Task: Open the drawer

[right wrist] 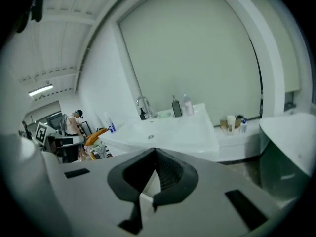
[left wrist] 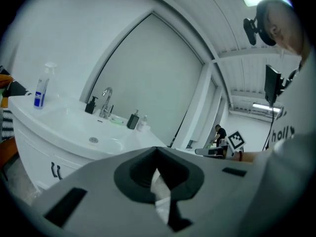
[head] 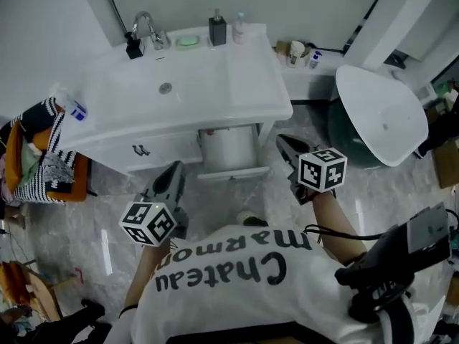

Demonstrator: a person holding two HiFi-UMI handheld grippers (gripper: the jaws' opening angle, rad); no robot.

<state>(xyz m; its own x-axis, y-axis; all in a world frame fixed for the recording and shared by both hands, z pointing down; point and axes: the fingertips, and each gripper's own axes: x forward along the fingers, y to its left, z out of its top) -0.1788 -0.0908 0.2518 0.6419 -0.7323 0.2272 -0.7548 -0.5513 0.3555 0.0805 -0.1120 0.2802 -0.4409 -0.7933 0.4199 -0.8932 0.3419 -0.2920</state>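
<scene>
sink cabinet (head: 215, 84) fills view; drawer (head: 228, 149) sits centre under it, looks partly out already, can't swear. My left claw (head: 174, 169) and right claw (head: 285, 143) both pinched together, empty, clear of it. I'd spread right one first, hook front edge, pull straight.

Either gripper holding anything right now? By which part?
Nothing is held. The left gripper and the right gripper both have their jaws together with nothing between them.
</scene>
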